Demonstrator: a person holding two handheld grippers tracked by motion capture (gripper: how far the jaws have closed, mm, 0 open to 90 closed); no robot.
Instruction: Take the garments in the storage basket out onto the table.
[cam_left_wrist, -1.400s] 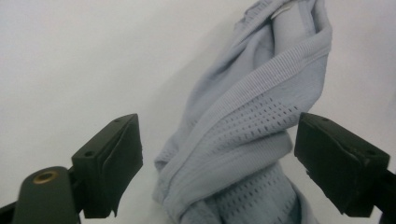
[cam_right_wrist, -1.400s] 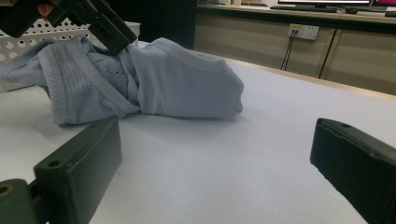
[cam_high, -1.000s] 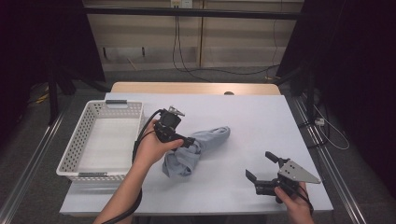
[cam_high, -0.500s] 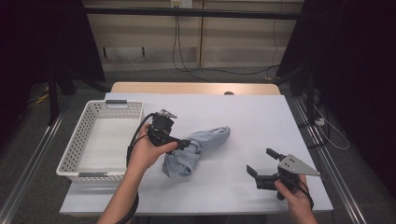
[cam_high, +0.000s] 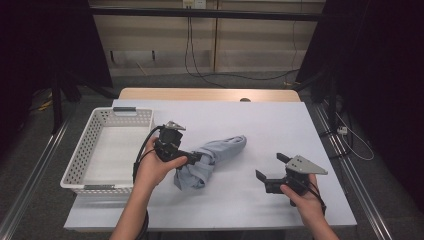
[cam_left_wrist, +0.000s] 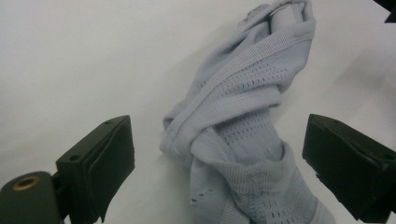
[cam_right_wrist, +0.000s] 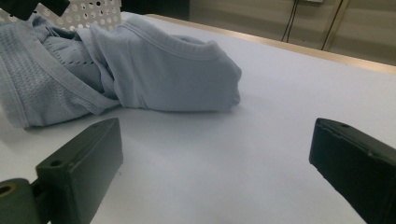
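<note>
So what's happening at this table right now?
A person works at a white table with a gripper in each hand. The left gripper is at a crumpled light blue garment, its jaws open on either side of the cloth, nothing clamped yet. The right gripper hovers open over bare table to the garment's right, pointing toward it. A white perforated basket sits at the left.

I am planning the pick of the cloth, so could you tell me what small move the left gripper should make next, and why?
Probably lower the left gripper a little and close it. Its jaws stand wide open on either side of the light blue garment, which lies bunched on the white table, ungripped. The right gripper waits open, apart from it.
</note>
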